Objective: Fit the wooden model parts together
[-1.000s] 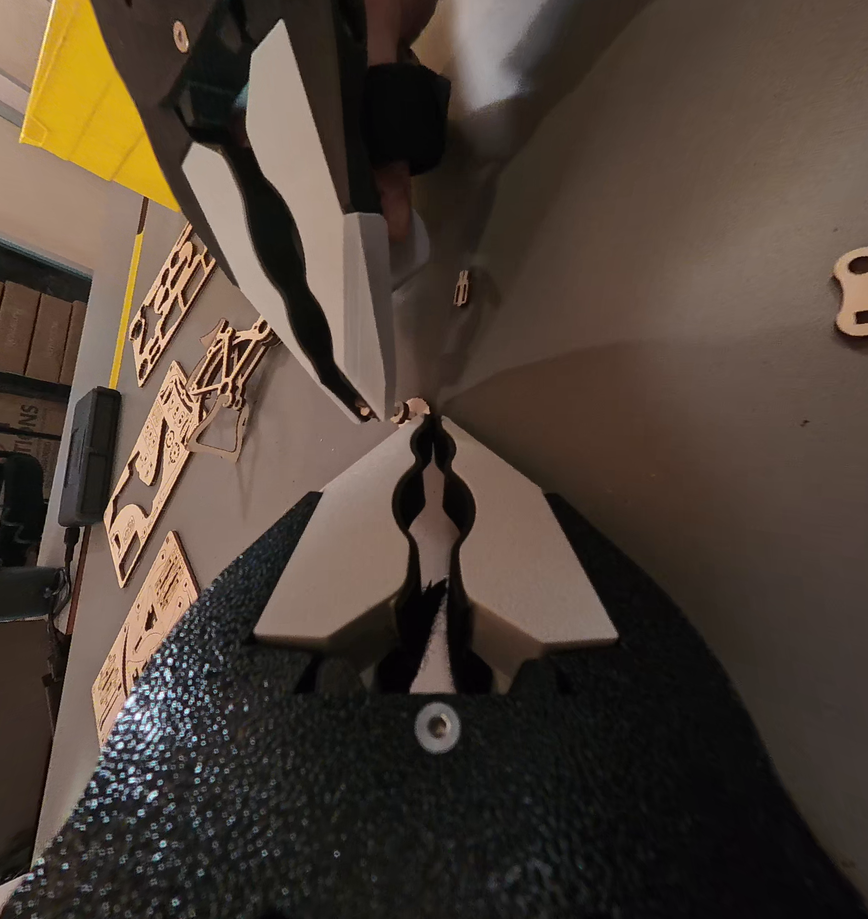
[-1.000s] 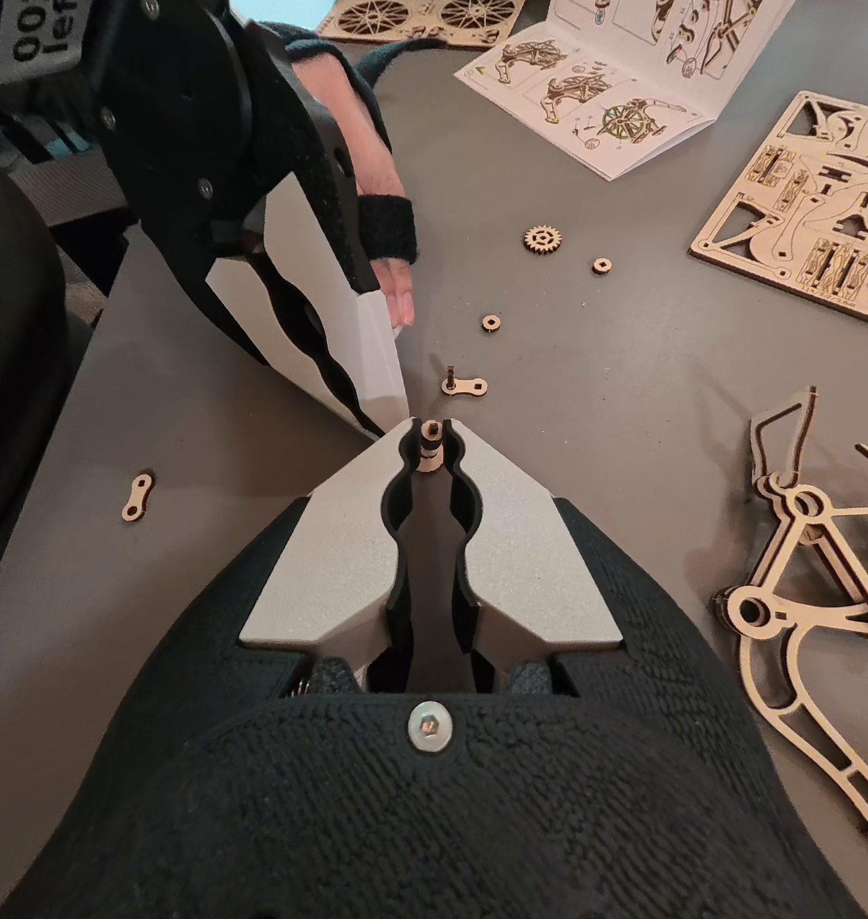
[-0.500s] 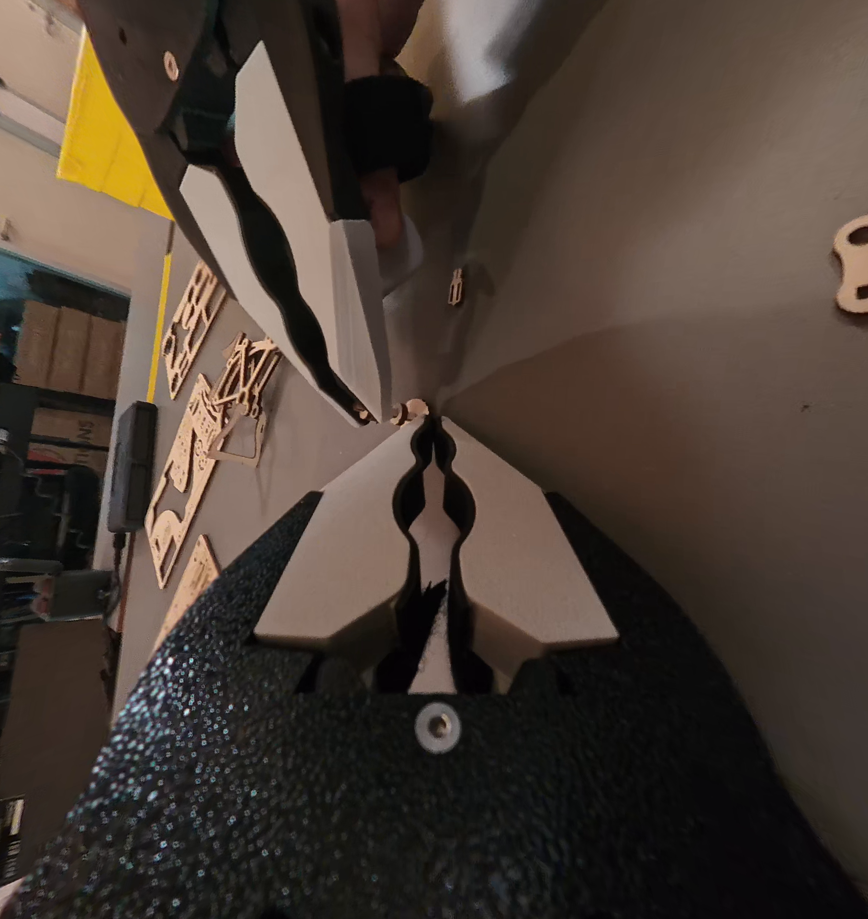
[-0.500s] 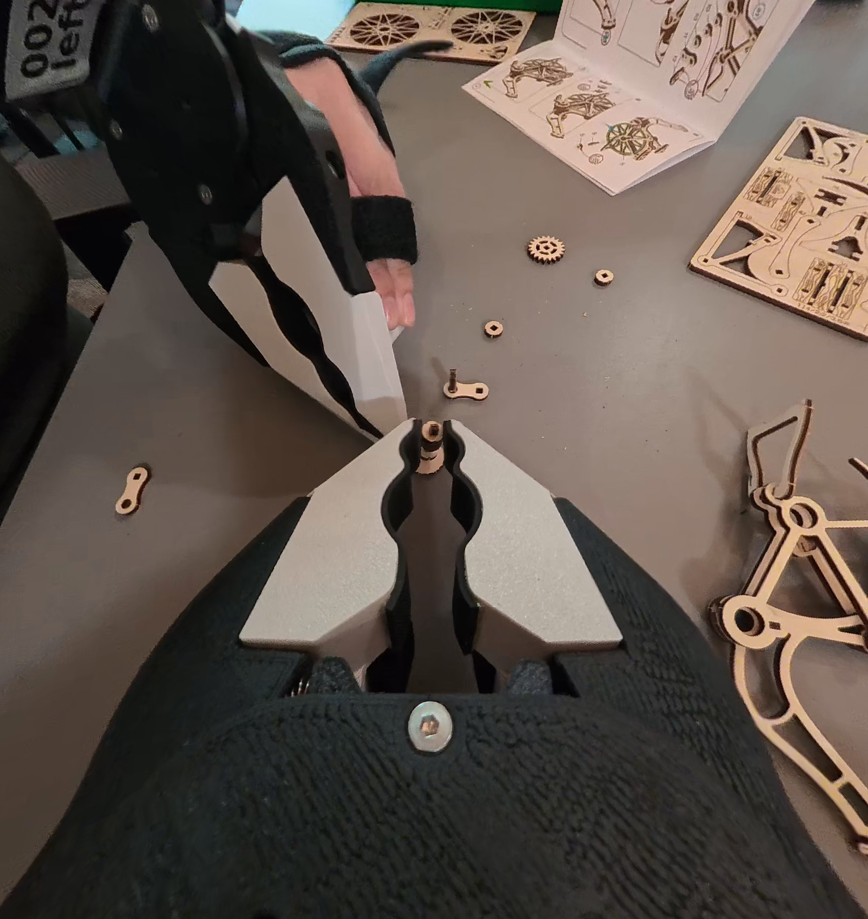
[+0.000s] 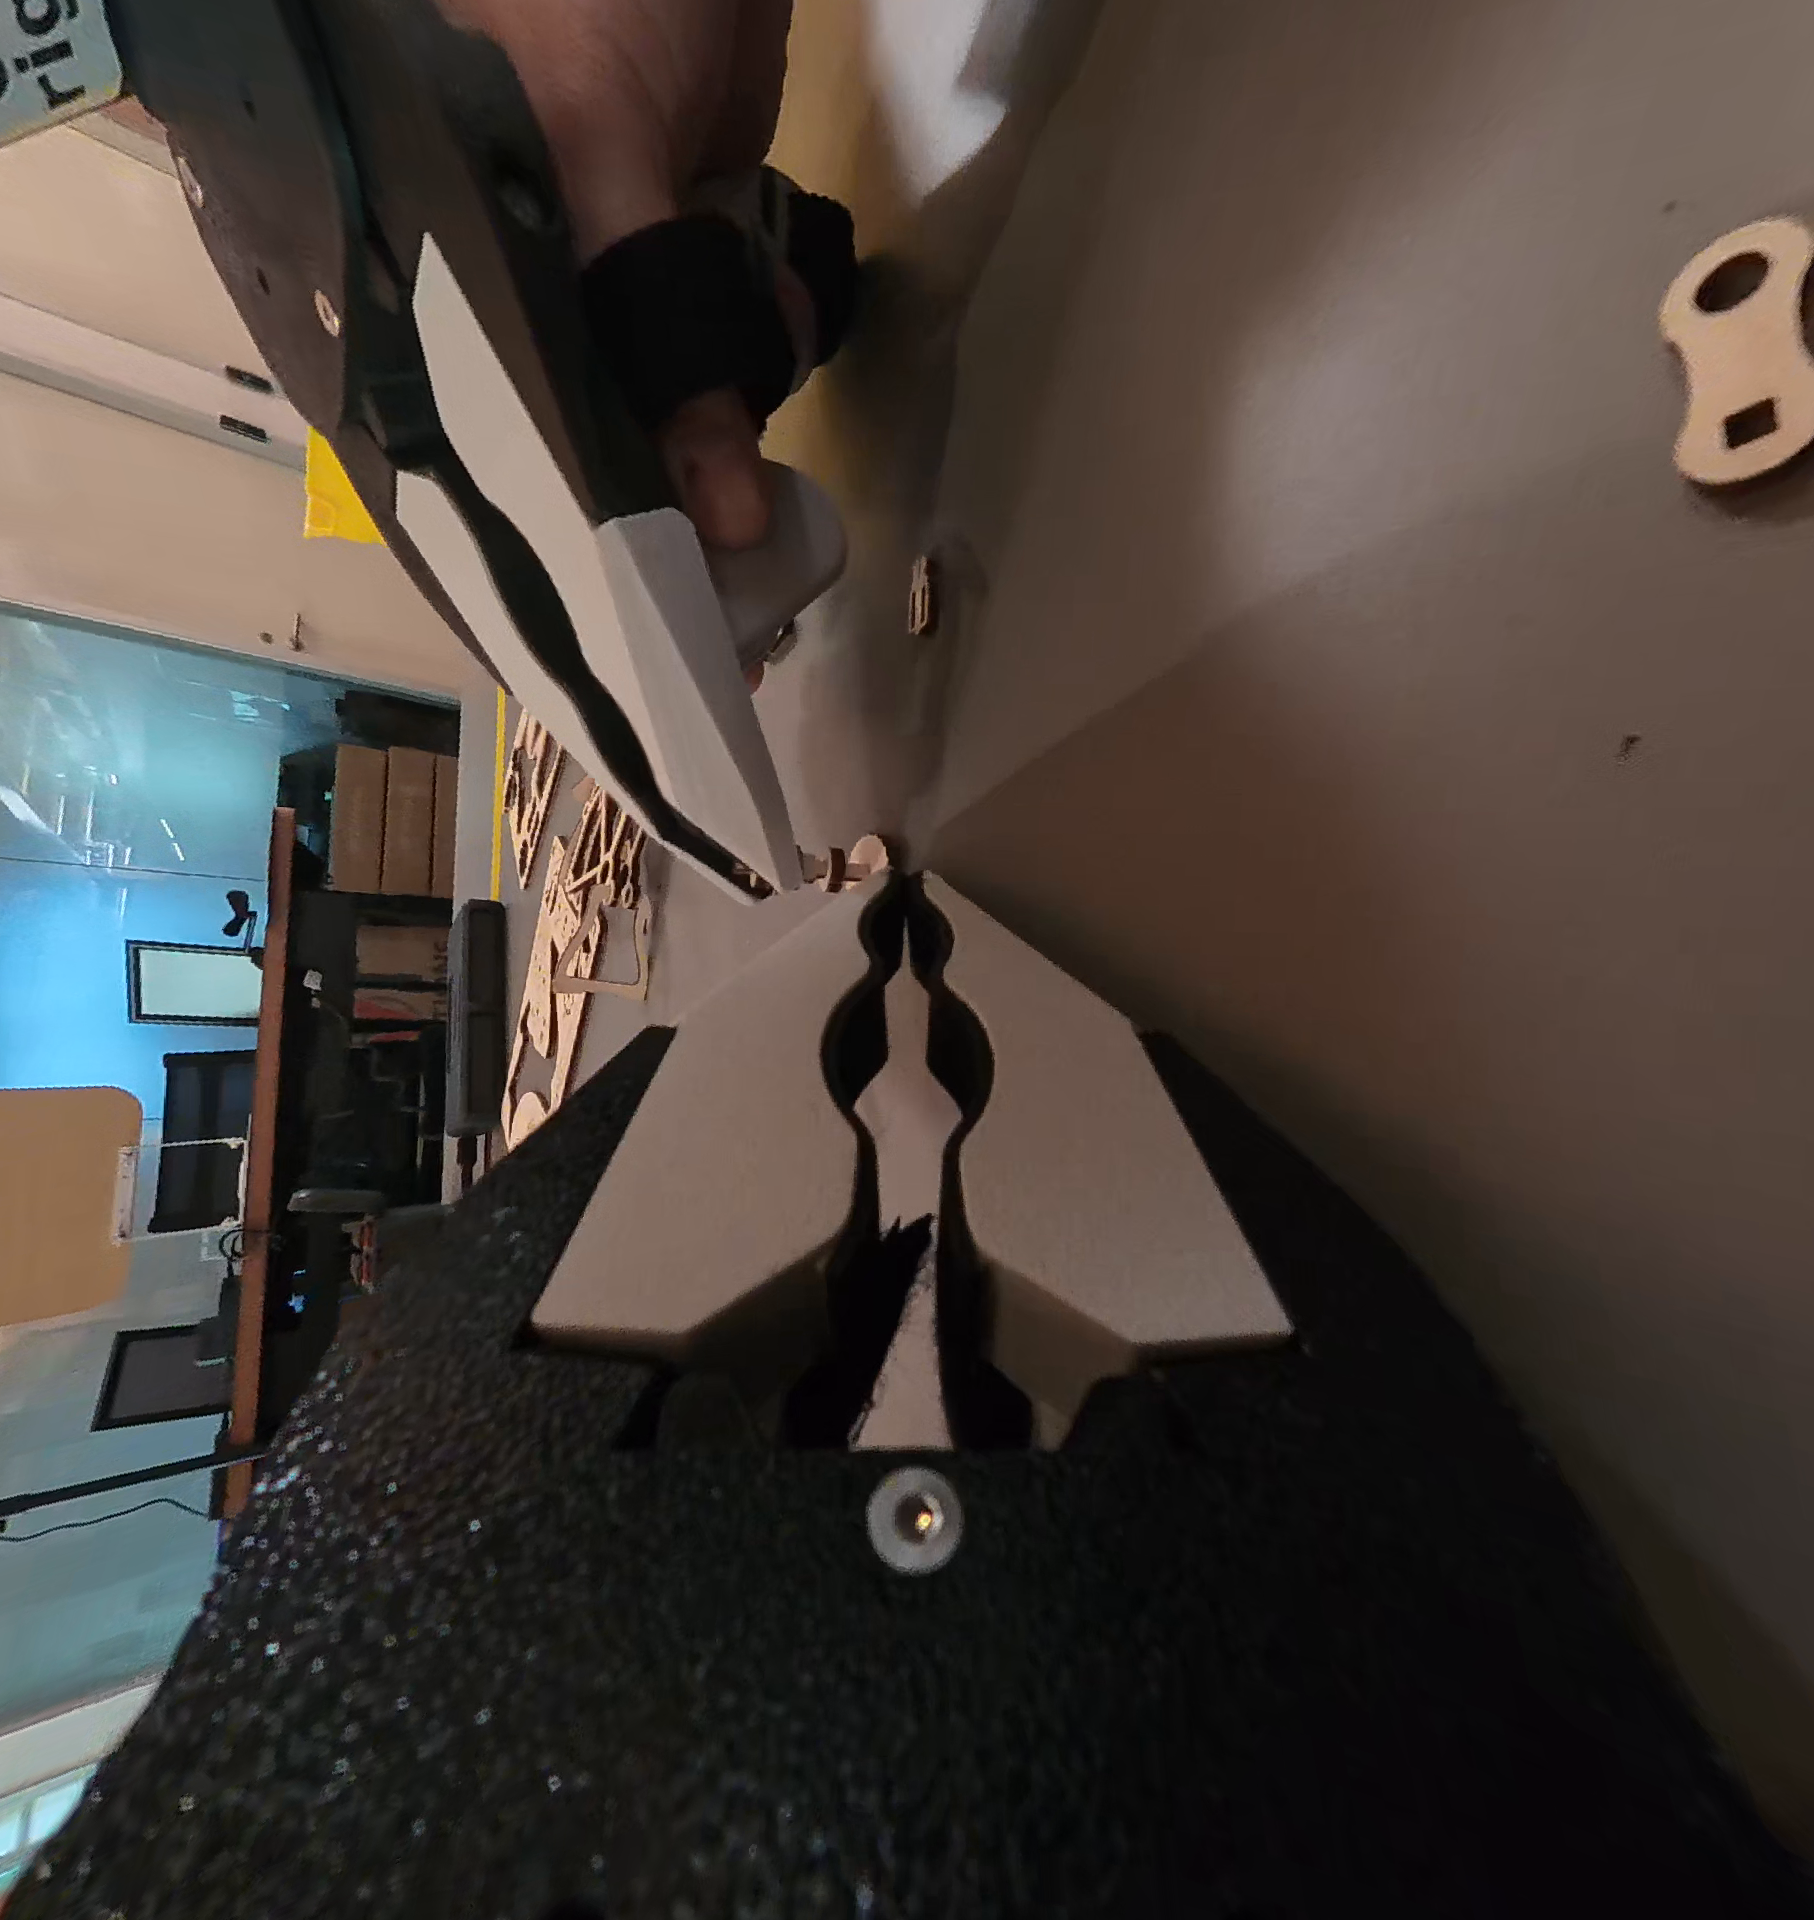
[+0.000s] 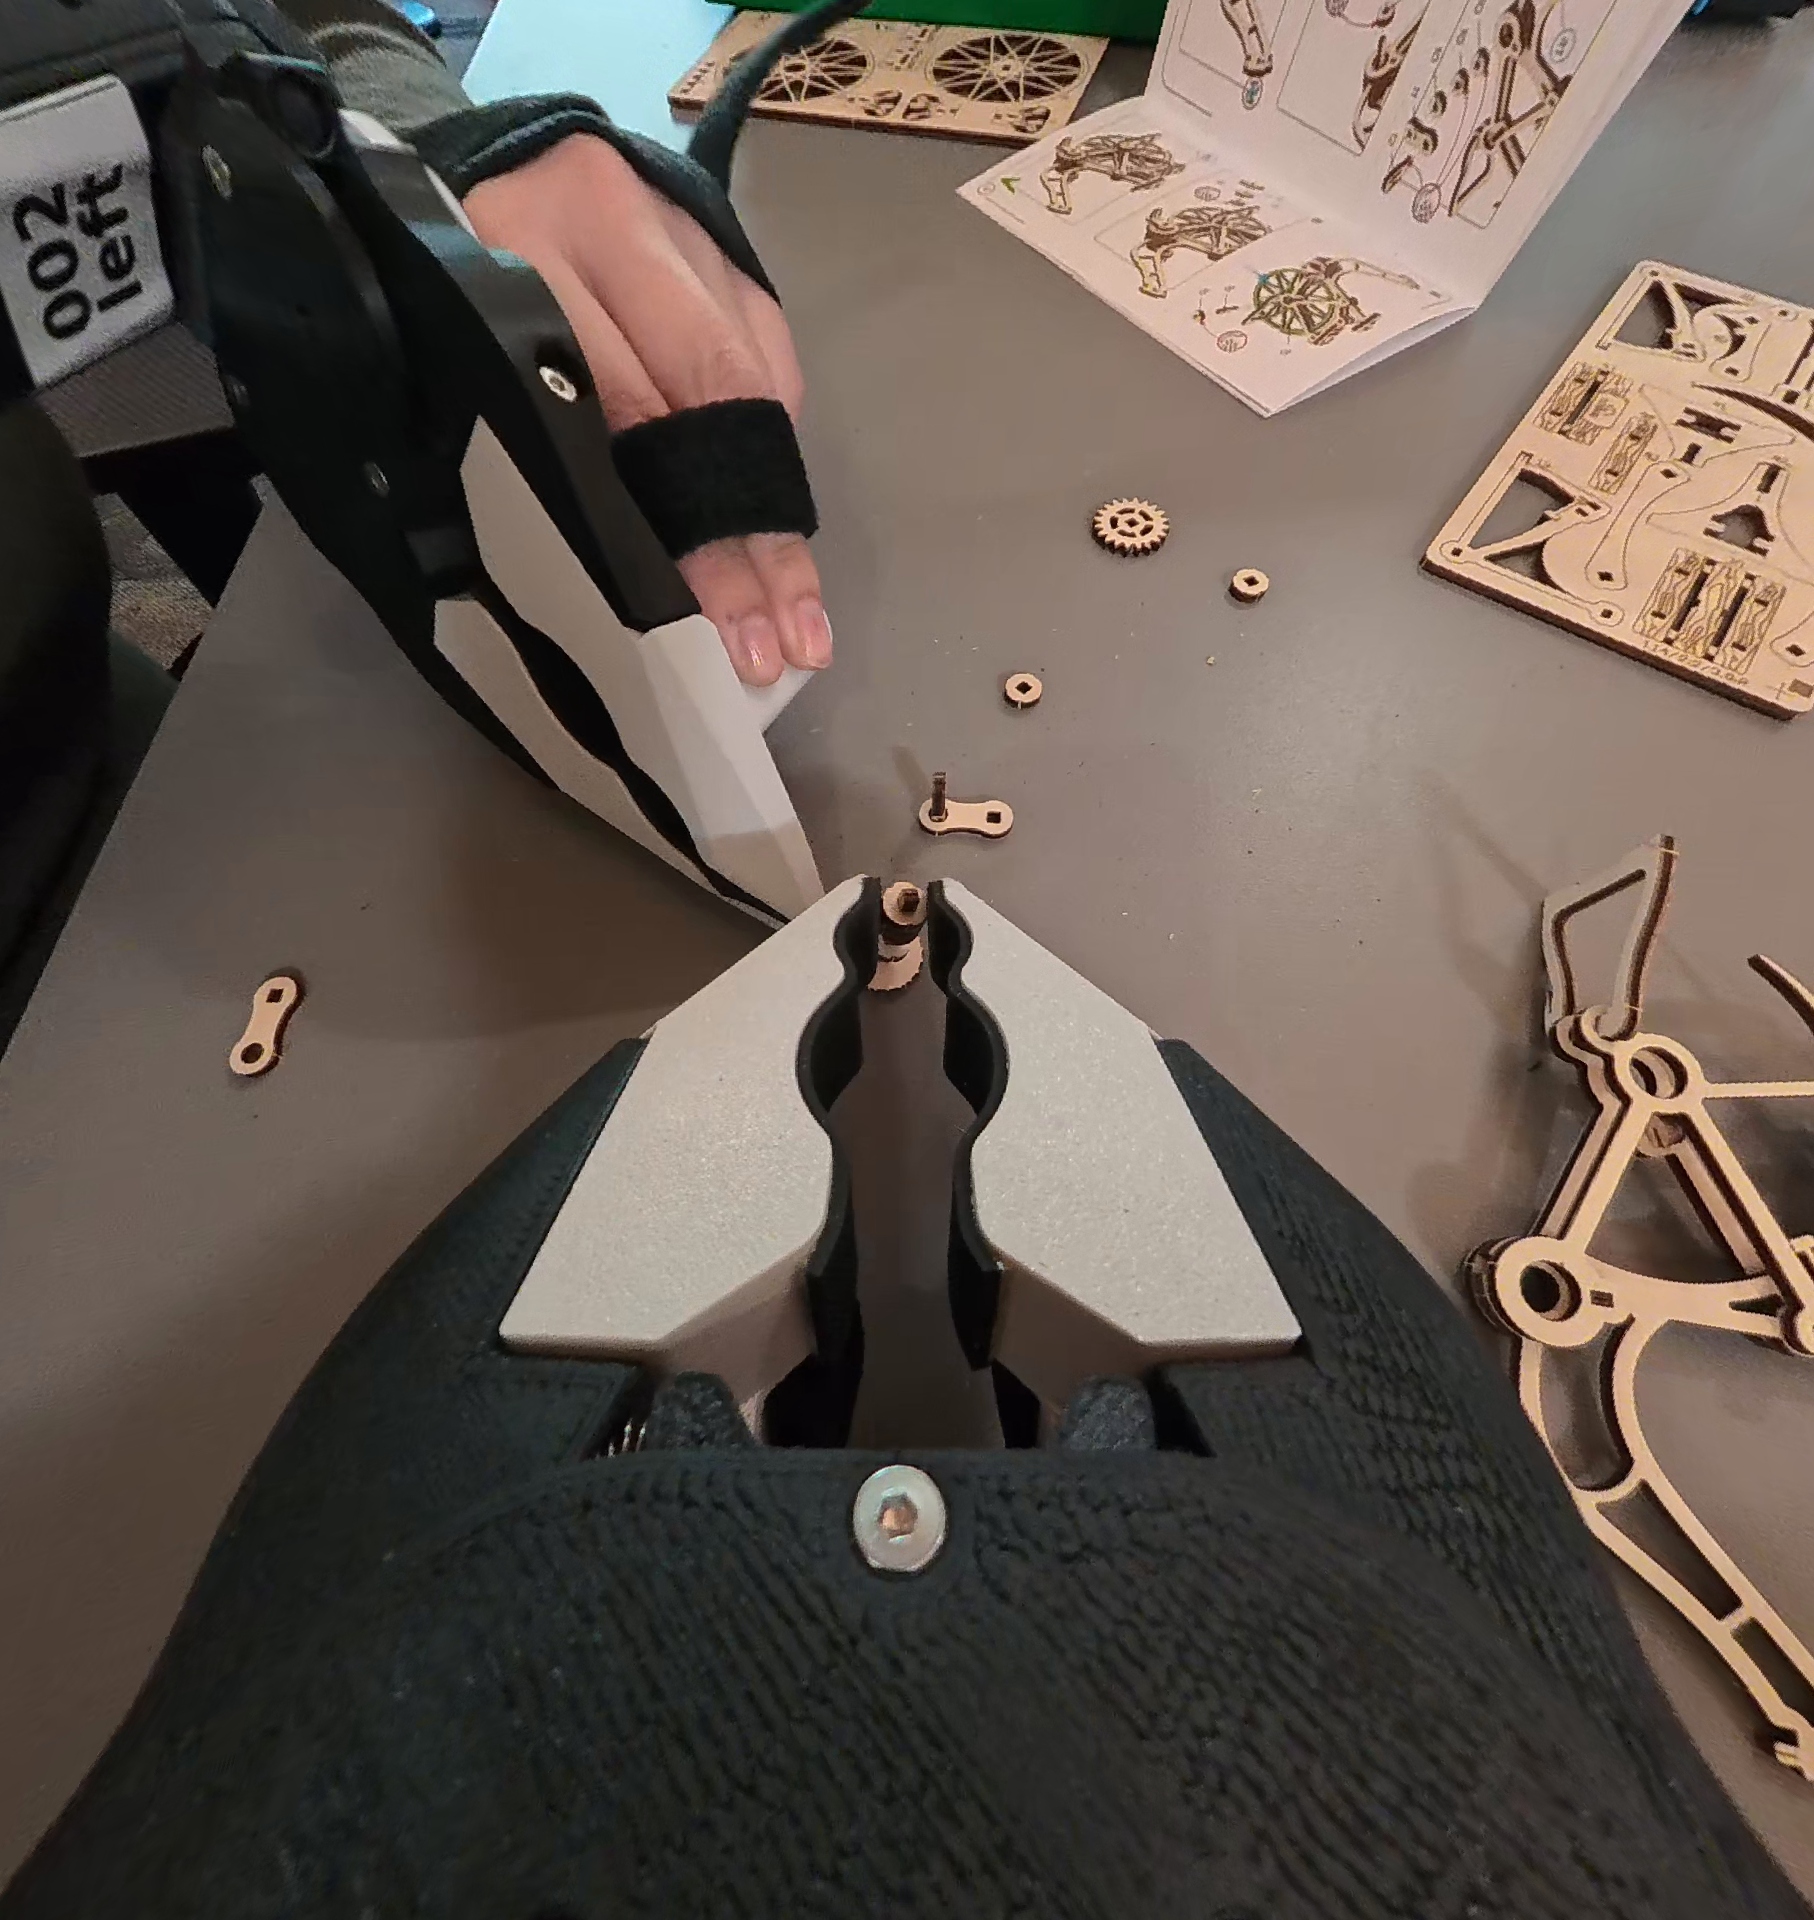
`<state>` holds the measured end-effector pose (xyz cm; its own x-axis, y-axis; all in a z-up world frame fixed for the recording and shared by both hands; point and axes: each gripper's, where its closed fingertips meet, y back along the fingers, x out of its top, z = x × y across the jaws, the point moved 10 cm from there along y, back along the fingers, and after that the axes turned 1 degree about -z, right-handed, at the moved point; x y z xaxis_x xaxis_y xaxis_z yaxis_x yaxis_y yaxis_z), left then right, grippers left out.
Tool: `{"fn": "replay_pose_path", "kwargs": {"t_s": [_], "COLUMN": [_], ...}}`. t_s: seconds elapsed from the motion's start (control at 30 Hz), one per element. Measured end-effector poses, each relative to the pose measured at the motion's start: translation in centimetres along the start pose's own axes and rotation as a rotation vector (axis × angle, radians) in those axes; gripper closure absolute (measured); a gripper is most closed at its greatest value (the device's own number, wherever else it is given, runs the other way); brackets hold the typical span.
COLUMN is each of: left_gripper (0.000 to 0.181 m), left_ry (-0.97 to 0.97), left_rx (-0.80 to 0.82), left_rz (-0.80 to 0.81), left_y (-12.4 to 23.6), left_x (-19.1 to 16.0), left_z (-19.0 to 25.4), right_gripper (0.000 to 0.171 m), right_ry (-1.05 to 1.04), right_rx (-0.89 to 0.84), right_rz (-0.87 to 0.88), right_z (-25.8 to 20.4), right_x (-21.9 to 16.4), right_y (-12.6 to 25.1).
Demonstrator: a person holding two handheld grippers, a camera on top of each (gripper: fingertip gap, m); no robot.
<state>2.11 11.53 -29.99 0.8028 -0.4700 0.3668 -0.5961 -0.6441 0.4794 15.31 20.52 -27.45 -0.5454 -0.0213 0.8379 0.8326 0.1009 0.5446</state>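
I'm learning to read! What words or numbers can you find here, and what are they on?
White label on the left gripper: a number and a word, clear, but I don't repeat writing.
Pale label on the right gripper: cut off at the edge.
Booklet: print too small to read.
Wooden sheet: edge marks too small to read.

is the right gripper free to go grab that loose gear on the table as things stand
Probably not yet. The table path to the gear looks clear, but the right gripper is shut on a small wooden axle piece, with the left gripper right beside its tips.
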Motion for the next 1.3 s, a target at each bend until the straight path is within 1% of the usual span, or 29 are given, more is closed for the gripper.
{"fn": "replay_pose_path", "kwargs": {"t_s": [0.23,0.3,0.33,0.43,0.53,0.6,0.67,0.73,0.87,0.93,1.03,1.2,1.3], "left_gripper": [0.181,0.181,0.181,0.181,0.181,0.181,0.181,0.181,0.181,0.181,0.181,0.181,0.181], "left_ry": [-0.001,0.018,0.056,0.255,0.336,0.378,0.409,0.518,0.774,0.823,0.785,0.657,0.639], "left_rx": [0.013,0.019,0.017,-0.018,0.091,0.146,0.211,0.305,0.382,0.413,0.436,0.376,0.366], "left_rz": [0.009,0.035,0.080,0.226,0.376,0.445,0.483,0.460,0.537,0.583,0.615,0.631,0.645], "left_y": [0.1,0.2,0.3,0.5,1.5,2.2,2.8,3.1,3.8,4.2,4.4,3.9,4.0], "left_x": [0.0,-0.1,-0.2,-0.7,-1.1,-1.2,-1.4,-2.1,-4.7,-5.6,-5.8,-4.6,-4.5], "left_z": [0.0,0.0,-0.2,-1.1,-2.4,-3.0,-3.5,-4.4,-6.1,-6.6,-6.7,-6.0,-5.8], "right_gripper": [0.164,0.163,0.163,0.164,0.163,0.163,0.163,0.163,0.163,0.163,0.163,0.163,0.163], "right_ry": [-0.011,-0.008,-0.004,0.007,0.011,0.012,0.011,0.011,0.013,0.024,0.046,0.054,0.053], "right_rx": [0.004,0.001,-0.001,-0.004,-0.001,-0.001,0.000,0.000,0.015,0.010,0.000,-0.007,-0.007], "right_rz": [0.002,0.002,0.001,0.000,-0.001,-0.001,-0.001,-0.002,-0.067,-0.065,-0.066,-0.067,-0.066], "right_z": [0.1,0.0,0.0,-0.1,-0.1,-0.1,-0.1,-0.1,-0.1,-0.2,-0.3,-0.4,-0.3], "right_x": [0.0,0.0,0.0,0.0,0.0,0.0,0.0,0.0,-0.4,-0.4,-0.3,-0.3,-0.3], "right_y": [0.0,0.0,0.0,0.0,0.0,0.0,0.0,0.0,-0.4,-0.3,-0.4,-0.4,-0.4]}}
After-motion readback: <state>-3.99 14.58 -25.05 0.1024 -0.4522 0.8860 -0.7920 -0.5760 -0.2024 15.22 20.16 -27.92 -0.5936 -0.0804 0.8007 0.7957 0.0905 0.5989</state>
